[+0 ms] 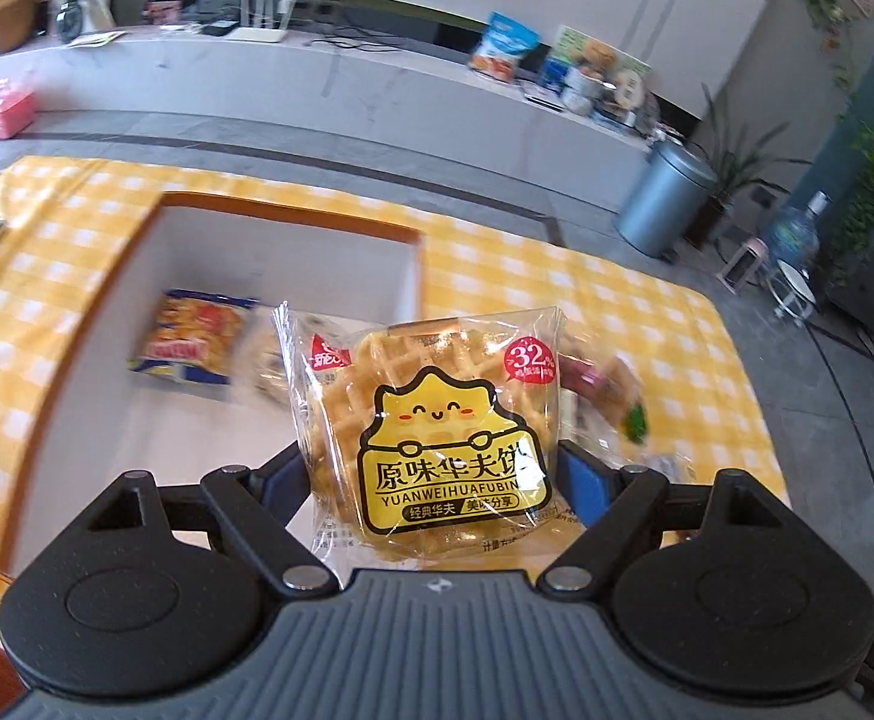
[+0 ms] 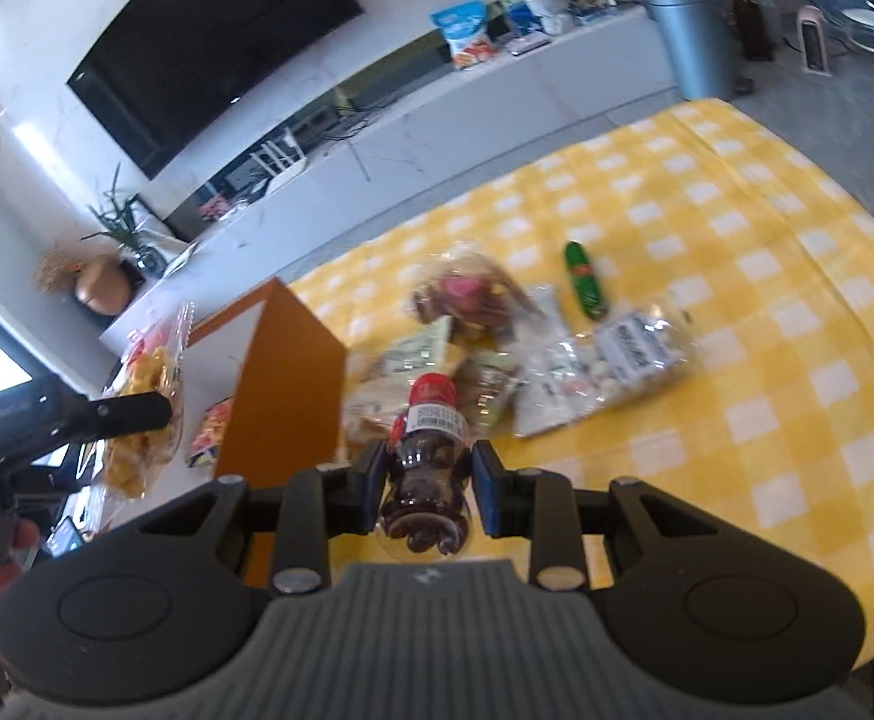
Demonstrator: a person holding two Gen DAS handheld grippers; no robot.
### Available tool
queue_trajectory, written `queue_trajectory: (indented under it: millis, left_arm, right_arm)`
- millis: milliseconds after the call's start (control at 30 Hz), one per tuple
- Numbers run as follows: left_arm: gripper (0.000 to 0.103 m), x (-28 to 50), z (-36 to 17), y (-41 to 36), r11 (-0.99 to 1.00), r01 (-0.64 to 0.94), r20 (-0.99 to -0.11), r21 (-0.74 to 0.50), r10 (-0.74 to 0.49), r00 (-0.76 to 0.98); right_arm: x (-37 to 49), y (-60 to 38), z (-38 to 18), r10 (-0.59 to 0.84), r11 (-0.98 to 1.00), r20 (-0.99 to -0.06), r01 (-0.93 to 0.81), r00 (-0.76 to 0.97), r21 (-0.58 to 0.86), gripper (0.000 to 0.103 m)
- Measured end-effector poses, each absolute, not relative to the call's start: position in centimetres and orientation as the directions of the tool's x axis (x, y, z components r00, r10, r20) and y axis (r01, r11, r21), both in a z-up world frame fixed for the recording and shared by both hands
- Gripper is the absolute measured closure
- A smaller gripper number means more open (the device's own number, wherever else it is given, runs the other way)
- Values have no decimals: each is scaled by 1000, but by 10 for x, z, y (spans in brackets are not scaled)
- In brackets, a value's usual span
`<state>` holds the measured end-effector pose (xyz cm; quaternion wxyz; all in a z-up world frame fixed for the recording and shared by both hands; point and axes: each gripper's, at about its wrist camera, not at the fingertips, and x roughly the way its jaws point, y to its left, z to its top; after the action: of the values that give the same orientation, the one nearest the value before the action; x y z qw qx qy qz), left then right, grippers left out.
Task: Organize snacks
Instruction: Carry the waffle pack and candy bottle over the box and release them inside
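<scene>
My left gripper (image 1: 431, 468) is shut on a clear waffle packet (image 1: 431, 420) with a yellow label, held above the orange box (image 1: 293, 207) with a white inside. A blue and yellow snack bag (image 1: 194, 339) lies in the box. My right gripper (image 2: 425, 489) is shut on a small bottle (image 2: 428, 462) with a red cap and dark contents, just right of the box's orange wall (image 2: 284, 396). The left gripper and its waffle packet (image 2: 143, 414) show at the left of the right wrist view, over the box.
A pile of snack packets (image 2: 496, 348) lies on the yellow checked tablecloth (image 2: 736, 240), with a green packet (image 2: 585, 279) and a clear bag of white sweets (image 2: 616, 360). A TV bench (image 1: 317, 78) and grey bin (image 1: 664, 198) stand beyond the table.
</scene>
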<state>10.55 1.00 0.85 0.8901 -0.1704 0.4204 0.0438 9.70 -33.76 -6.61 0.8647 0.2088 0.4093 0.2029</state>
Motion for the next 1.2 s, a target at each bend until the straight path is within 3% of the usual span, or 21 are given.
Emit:
queue_trajectory:
  millis: [333,700,1033,1200]
  left_arm:
    - [5,108,-3,64,922,-288,-775,-259,-20,632]
    - [5,109,-22,106,924,-229,-798,-306,-117,591]
    - [5,118,-42,125,965,-142,-831,-221,-110,545]
    - [5,132,-54,127,976,-132,-842,-172,-76,534]
  right_arm:
    - [96,-312,-52,508,850,-639,-215,578,482,74]
    - [100,-265,-24,554,832,-595,-354,583,427,74]
    - [110,-180,-8,640,754,-579,-555,505,350,74]
    - [128,-137,-7,605,758,-635,-591,480,276,74]
